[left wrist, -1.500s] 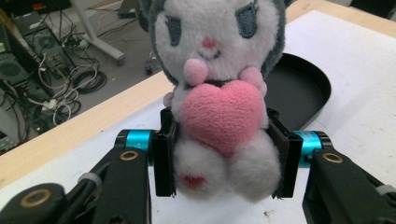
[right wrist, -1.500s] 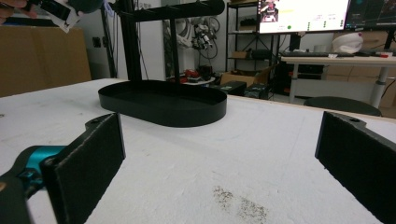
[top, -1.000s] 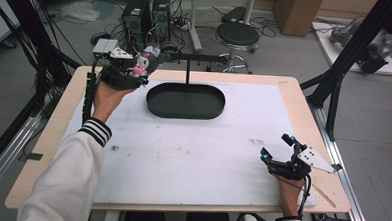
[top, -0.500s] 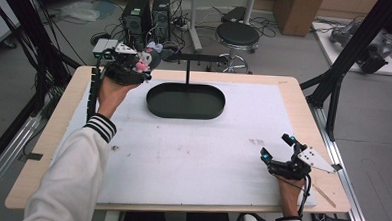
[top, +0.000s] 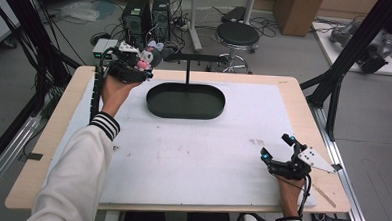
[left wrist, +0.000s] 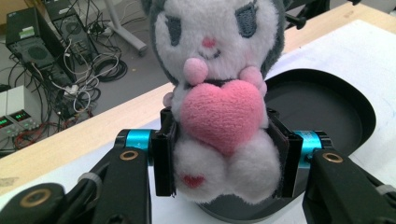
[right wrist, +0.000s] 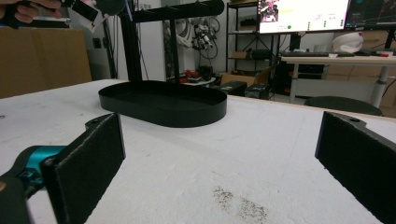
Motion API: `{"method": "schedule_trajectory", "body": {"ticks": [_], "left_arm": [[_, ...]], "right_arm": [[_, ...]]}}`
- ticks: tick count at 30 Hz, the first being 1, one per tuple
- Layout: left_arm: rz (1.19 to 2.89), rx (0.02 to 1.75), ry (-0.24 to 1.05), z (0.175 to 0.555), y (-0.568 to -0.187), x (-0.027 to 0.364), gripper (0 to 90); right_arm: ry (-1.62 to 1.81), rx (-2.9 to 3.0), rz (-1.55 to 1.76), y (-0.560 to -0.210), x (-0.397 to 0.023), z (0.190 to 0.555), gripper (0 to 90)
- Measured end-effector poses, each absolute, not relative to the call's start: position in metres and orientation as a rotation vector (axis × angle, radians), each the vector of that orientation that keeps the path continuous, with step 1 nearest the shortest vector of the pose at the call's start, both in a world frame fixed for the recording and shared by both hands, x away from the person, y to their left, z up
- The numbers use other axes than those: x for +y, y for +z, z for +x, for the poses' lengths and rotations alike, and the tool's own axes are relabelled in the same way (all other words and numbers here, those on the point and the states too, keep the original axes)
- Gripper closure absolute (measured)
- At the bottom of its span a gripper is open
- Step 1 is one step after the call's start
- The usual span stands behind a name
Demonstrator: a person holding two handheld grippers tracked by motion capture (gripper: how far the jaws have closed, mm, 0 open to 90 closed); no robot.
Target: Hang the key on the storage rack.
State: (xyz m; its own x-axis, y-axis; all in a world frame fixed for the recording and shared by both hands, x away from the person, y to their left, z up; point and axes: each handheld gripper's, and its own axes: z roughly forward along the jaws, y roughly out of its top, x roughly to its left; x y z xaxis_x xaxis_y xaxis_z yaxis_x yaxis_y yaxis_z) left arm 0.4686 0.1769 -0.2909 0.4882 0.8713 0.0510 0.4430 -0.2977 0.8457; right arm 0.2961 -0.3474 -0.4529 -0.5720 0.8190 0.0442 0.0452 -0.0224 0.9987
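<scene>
You had 1 soft toy [left wrist: 219, 116] clamped in your left gripper [top: 130, 70], up at 11 o'clock over the table [top: 192, 160]. It was not yet on the 1 black stand [top: 189, 57] or in the 1 black tray [top: 186, 101]. Your right gripper [top: 278, 148] sat at 4 o'clock, jaws apart, holding nothing.

A fluffy cloth plush toy [left wrist: 219, 116] is seen above a matt black tray [top: 186, 101]; beneath it, the table [top: 182, 160] is covered in rough white sheeting.
</scene>
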Motion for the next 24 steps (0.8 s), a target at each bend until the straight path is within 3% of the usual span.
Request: {"method": "schedule_trajectory", "body": {"ticks": [24], "left_arm": [[1.95, 1.156, 0.65, 0.464, -0.316, 0.191, 54.0]], "right_arm": [[1.659, 1.656, 0.909, -0.453, -0.348, 0.296, 0.5]]}}
